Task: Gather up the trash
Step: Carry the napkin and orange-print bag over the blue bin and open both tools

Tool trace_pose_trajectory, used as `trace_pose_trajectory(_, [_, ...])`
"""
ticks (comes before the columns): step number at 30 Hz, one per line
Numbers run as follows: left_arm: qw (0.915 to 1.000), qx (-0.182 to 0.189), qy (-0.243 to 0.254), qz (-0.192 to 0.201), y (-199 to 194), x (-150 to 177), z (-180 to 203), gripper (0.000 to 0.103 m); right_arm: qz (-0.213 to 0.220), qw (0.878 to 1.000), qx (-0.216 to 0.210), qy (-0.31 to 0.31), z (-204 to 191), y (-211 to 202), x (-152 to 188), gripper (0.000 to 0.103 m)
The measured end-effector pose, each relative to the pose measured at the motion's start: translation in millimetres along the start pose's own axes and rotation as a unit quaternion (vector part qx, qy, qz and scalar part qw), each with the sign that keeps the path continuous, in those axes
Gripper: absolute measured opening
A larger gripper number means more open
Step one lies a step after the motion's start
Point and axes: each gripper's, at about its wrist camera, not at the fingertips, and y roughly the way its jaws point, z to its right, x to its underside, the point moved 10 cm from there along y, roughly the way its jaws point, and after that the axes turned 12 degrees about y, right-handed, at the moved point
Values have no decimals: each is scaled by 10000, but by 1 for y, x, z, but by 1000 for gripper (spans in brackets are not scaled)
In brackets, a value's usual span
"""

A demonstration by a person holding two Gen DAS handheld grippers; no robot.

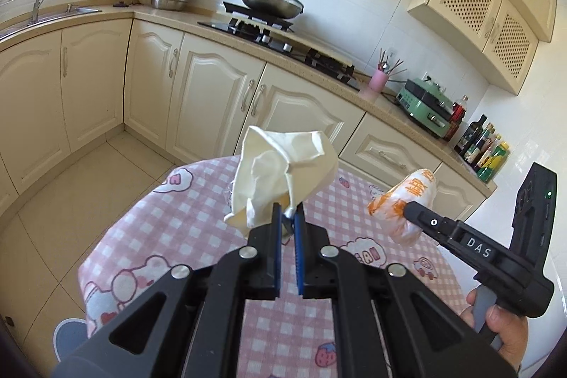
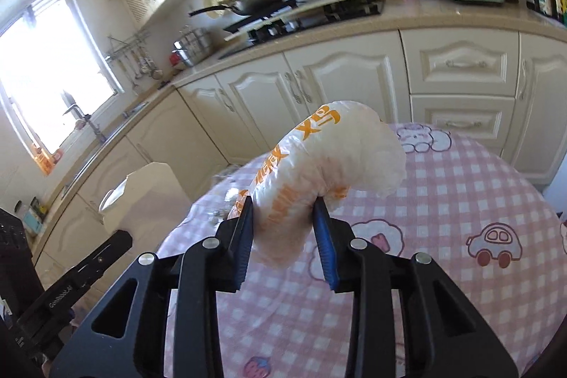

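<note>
Lower end of crumpled cream paper (image 1: 283, 176) hidden between my left jaws (image 1: 287, 218), pinched shut on it, paper standing above tips. Right jaws (image 2: 283, 211) tilted downward, squeezing white-orange plastic bag (image 2: 326, 172) mid-body, both ends bulging past pads. Pink checked counter (image 2: 443, 201) below both, its round edge ahead, bare floor (image 1: 71, 193) beyond.

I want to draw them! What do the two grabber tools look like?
Both tools are black plastic with two arms full of triangle holes and round silver bolts. The left tool and right tool each have ridged blue pads on their fingers. From the side, the right one has a white ring mark, a small label reading DAS, a grey handle and a little green light on its back.
</note>
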Motion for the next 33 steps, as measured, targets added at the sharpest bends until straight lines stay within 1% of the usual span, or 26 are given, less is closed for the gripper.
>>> trace_pose_trajectory(3, [9999,-29,1,111,-25,2,-2,6,-18,9998,-131,-167,-22,-13,9,31])
trace_pose_trajectory(9, [9995,-226,-93,220,-83,24,-25,6,-245,9970,-422,-594,-77,-23,55,31])
trace_pose_trajectory(11, [9989,-342,-176,263,-106,36,-40,6,-362,9949,-534,-779,-98,-24,77,31])
trace_pose_trajectory(14, [9980,-514,-281,255,-131,53,-63,6,-584,9912,-727,-942,-126,-20,110,31])
trace_pose_trajectory(18, [9948,-829,-550,225,-167,88,-108,6,-905,9841,-973,-1176,-162,-13,155,31])
trace_pose_trajectory(19, [9940,-884,-616,206,-171,95,-118,6,-1013,9812,-1048,-1269,-175,-10,171,31])
trace_pose_trajectory(22, [9898,-1148,-836,152,-191,122,-153,6,-1209,9742,-1183,-1492,-202,-2,205,31])
trace_pose_trajectory(24, [9867,-1288,-987,128,-203,140,-174,6,-1373,9676,-1272,-1697,-222,6,232,31])
trace_pose_trajectory(26, [9822,-1448,-1195,60,-213,162,-199,6,-1491,9618,-1338,-1863,-237,11,257,31])
trace_pose_trajectory(30, [9748,-1641,-1511,-80,-225,197,-238,6,-1743,9508,-1417,-2136,-263,30,303,31])
trace_pose_trajectory(31, [9718,-1727,-1602,-144,-227,210,-250,6,-1807,9483,-1419,-2191,-267,34,314,31])
trace_pose_trajectory(33, [9683,-1786,-1733,-211,-227,224,-264,6,-1983,9421,-1404,-2310,-274,47,338,31])
